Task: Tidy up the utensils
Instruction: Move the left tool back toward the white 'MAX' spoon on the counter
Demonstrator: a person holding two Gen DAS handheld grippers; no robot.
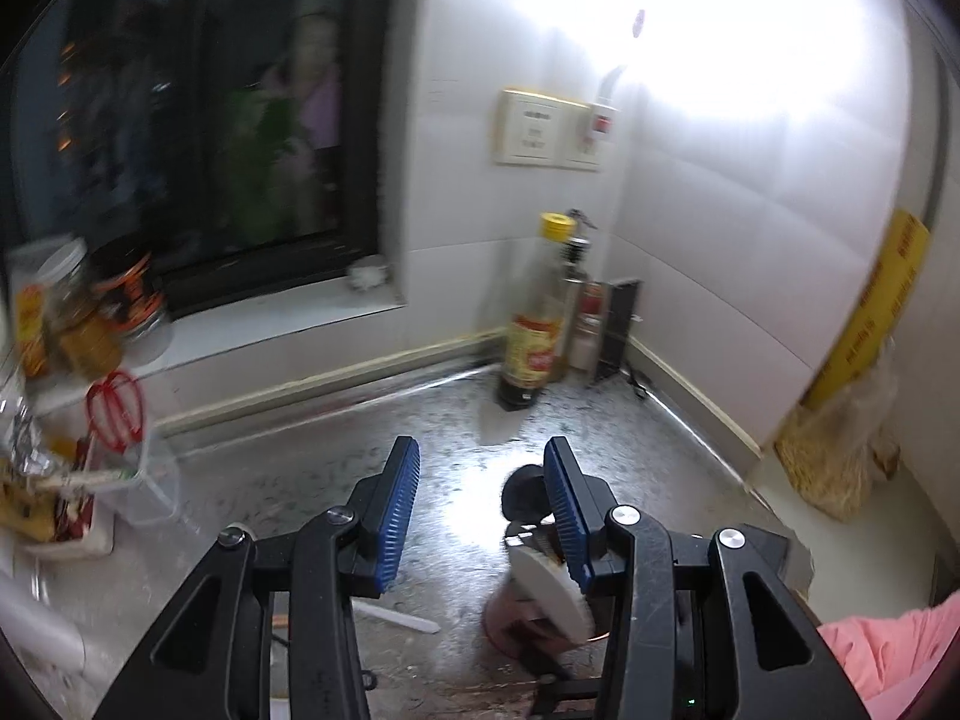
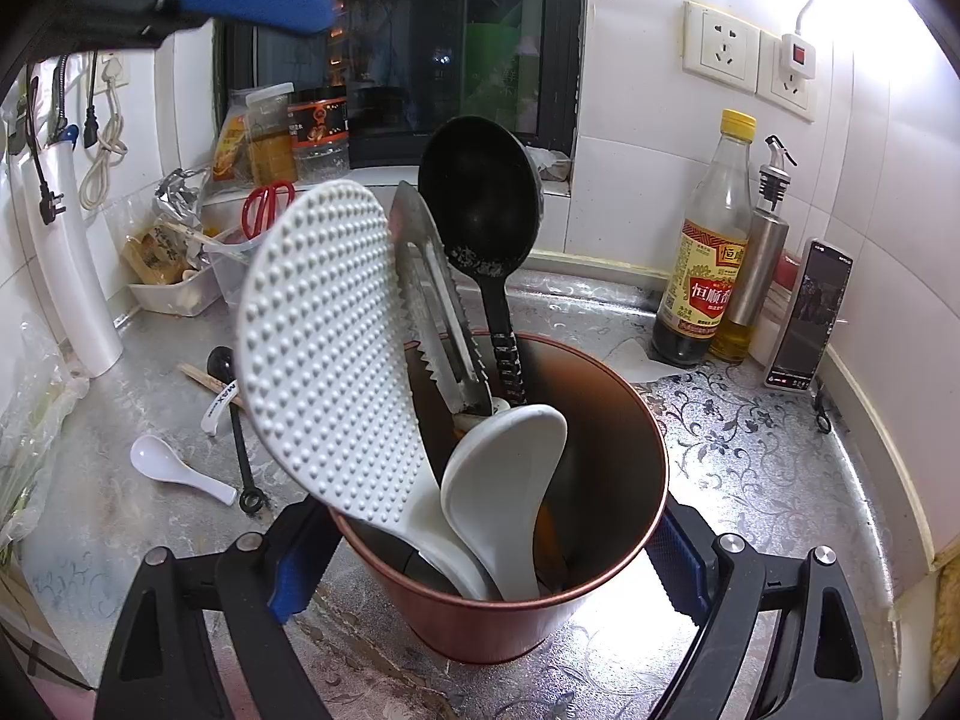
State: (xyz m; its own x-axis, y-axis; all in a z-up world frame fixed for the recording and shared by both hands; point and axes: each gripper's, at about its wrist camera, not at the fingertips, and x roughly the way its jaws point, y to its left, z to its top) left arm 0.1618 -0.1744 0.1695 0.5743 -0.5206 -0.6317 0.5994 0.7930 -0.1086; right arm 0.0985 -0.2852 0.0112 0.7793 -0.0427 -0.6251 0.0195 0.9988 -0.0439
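A copper utensil cup (image 2: 600,480) stands on the patterned counter, and my right gripper (image 2: 489,570) is shut on its sides. It holds a dimpled white rice paddle (image 2: 324,360), a serrated metal tool (image 2: 429,294), a black ladle (image 2: 480,198) and a white ceramic spoon (image 2: 504,480). Loose on the counter to the left lie a white soup spoon (image 2: 174,468), a small black spoon (image 2: 237,420) and a chopstick (image 2: 198,375). My left gripper (image 1: 480,510) hovers open and empty above the cup (image 1: 516,618). One of its blue pads (image 2: 252,0) shows at the right wrist view's top left.
A vinegar bottle (image 2: 708,252), an oil bottle (image 2: 759,252) and a propped phone (image 2: 807,312) stand in the back right corner. At the left sit a white tray (image 2: 174,294), red scissors (image 2: 267,207) and jars on the window sill (image 2: 300,132). Wall sockets (image 2: 720,48) are above.
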